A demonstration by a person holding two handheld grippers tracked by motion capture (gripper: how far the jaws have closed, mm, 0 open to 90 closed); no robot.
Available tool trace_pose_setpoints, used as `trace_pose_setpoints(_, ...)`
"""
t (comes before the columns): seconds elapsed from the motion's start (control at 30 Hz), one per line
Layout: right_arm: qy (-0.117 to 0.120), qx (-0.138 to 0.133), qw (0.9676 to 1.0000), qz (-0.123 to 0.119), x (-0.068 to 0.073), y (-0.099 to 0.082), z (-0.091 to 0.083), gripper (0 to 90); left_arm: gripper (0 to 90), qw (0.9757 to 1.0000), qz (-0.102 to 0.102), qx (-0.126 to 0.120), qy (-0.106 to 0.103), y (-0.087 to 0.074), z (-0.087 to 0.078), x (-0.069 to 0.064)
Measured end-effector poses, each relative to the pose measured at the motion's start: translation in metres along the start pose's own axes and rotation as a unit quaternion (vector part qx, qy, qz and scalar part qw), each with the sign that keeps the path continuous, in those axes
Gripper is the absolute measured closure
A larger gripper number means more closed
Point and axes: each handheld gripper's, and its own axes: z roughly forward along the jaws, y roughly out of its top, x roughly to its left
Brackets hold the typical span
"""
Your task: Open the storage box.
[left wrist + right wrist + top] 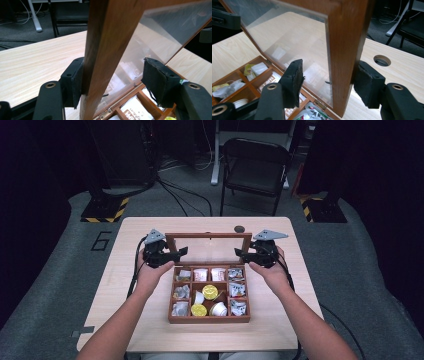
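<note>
Grippers flank the raised glass lid (pixel 208 242) of a wooden box (pixel 209 319) at mid-surface (pixel 125 290). Left gripper (pixel 179 254) and right gripper (pixel 240 254) each straddle a side rail, jaws partly open, not clamping.

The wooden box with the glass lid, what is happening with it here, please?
A person holds a claw in each hand at the open wooden tea box. Its glass lid stands raised. The left claw straddles the lid frame's left side and the right claw its right side. On each claw one pad touches the wood while the other stands apart, so neither claw grips the lid. The compartments hold tea packets and small cups with yellow lids.
</note>
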Motion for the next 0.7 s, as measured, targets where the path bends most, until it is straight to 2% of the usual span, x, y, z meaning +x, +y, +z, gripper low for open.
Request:
trace_pose_setpoints(0.27,-0.007,0.005,0.9999,0.010,-0.002,-0.008,0.010,44.2,36.0,0.9999,-0.004,0.009,0.007,-0.006,0.008,0.002)
trace_pose_setpoints(0.4,-0.008,0.007,0.9999,0.013,-0.004,-0.012,0.014,45.7,36.1,0.9999,-0.007,0.005,0.012,-0.008,0.011,0.003)
trace_pose_setpoints(0.63,0.002,0.004,0.9997,0.025,-0.009,-0.018,0.020,45.4,36.2,0.9998,-0.012,0.011,0.011,-0.011,0.015,0.005)
trace_pose_setpoints(0.7,0.004,0.012,0.9995,0.029,-0.009,-0.020,0.022,45.0,36.1,0.9998,-0.013,0.014,0.009,-0.012,0.016,0.005)
